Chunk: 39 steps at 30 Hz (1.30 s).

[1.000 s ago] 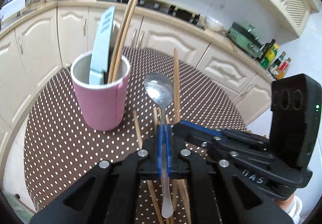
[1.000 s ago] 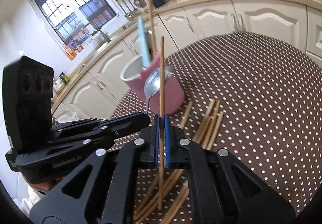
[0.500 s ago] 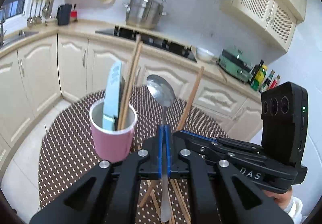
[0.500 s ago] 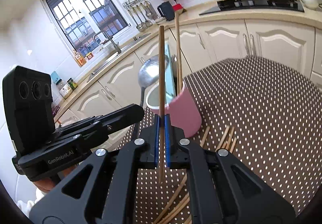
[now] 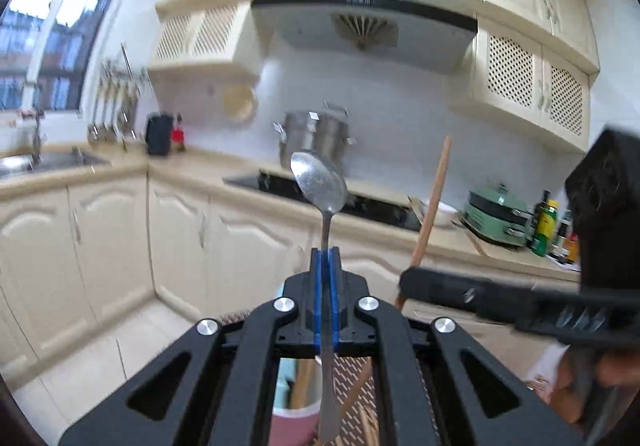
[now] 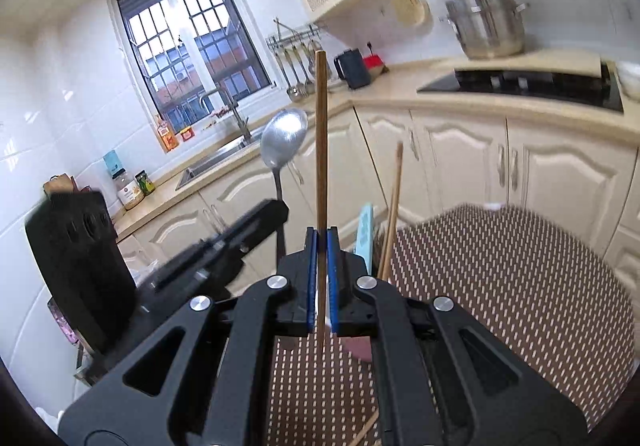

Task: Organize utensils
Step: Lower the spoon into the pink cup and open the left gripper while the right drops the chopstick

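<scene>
My left gripper [image 5: 326,258] is shut on the handle of a metal spoon [image 5: 318,181], bowl up, high over the table. Below it, mostly hidden by the gripper's body, stands the pink cup [image 5: 292,422] with a light blue utensil and wooden chopsticks in it. My right gripper [image 6: 321,242] is shut on one wooden chopstick [image 6: 321,149], held upright. The cup [image 6: 358,348] shows only as a pink sliver behind it, with the blue utensil [image 6: 365,234] and a chopstick [image 6: 394,205] sticking up. The left gripper [image 6: 280,209] with the spoon [image 6: 284,141] is close on its left.
A round table with a brown dotted cloth [image 6: 520,286] holds loose chopsticks [image 5: 364,422] beside the cup. Cream cabinets, a counter with a hob [image 6: 520,81] and a steel pot [image 6: 486,25] ring the room. A person's hand [image 5: 568,394] is at the lower right.
Both grippers have risen and tipped upward, carrying the spoon and the chopstick. The cup and the table have dropped to the bottom of both views.
</scene>
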Each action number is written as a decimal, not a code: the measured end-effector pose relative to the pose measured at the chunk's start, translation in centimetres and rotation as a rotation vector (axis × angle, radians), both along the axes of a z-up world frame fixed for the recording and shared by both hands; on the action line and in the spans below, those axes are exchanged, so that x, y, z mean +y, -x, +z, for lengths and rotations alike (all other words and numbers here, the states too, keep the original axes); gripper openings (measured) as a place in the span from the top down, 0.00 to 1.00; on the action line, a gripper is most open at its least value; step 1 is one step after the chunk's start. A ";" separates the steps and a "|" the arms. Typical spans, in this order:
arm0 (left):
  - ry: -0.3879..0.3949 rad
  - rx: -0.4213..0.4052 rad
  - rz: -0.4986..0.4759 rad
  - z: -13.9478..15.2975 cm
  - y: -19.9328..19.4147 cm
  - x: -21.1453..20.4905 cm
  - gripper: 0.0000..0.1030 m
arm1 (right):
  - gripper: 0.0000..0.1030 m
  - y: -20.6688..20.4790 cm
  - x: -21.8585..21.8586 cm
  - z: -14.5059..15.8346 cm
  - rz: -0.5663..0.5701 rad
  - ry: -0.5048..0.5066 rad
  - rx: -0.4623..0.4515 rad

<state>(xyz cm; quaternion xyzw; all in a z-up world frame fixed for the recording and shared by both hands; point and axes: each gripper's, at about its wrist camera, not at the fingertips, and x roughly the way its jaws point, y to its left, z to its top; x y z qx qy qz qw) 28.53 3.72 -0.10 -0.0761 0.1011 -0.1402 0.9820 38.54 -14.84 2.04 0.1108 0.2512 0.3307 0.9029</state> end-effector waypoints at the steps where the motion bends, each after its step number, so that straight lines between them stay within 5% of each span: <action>1: -0.005 -0.019 0.010 -0.1 -0.4 -0.1 0.97 | 0.95 -0.4 0.3 0.5 -0.005 0.007 -0.015; 15: -0.017 -0.073 0.060 -4.6 -4.4 -0.6 0.97 | 0.95 -3.6 1.2 -1.9 -0.031 0.095 -0.020; 31: -0.001 0.056 0.024 -8.8 -3.5 0.3 0.96 | 0.95 -2.8 2.3 -6.6 -0.010 0.154 0.051; 39: 0.012 0.082 0.000 -8.0 -1.7 0.6 0.80 | 0.94 -2.0 2.0 -7.7 -0.040 0.157 0.088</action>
